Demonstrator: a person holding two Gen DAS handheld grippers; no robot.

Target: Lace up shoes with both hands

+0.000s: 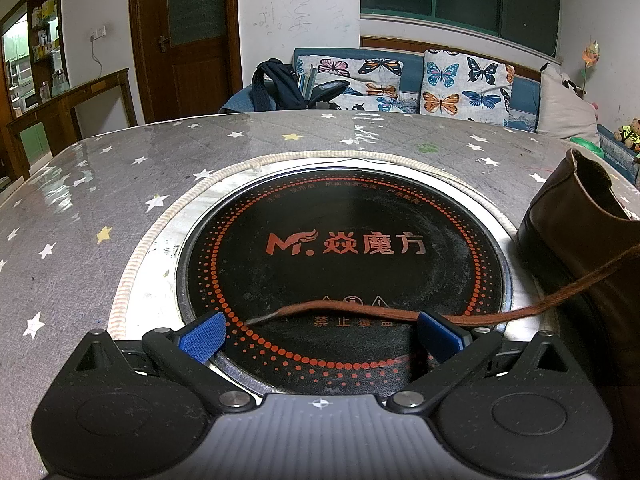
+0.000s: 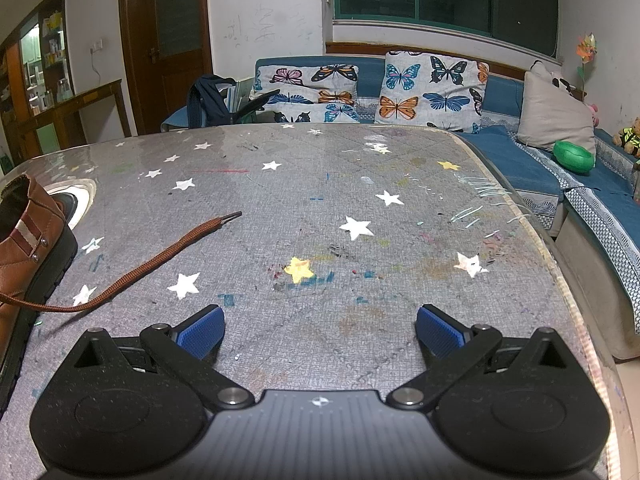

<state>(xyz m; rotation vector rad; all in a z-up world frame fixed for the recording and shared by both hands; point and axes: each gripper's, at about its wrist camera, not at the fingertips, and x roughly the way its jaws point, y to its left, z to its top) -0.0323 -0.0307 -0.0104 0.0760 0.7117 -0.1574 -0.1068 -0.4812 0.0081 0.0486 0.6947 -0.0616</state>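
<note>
Above table, both claws spread.

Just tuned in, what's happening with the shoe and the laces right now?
A person holds two grippers over a star-print table with a brown shoe on it. The left gripper is open, one lace end running between its fingers over the black cooktop, not yet pinched. The right gripper is open and empty; the other lace end lies loose on the table to its left.

Grey star-printed table with round black induction cooktop set into its centre. Behind: blue sofa bearing butterfly cushions, dark backpack, green bowl. Brown wooden door at left.
</note>
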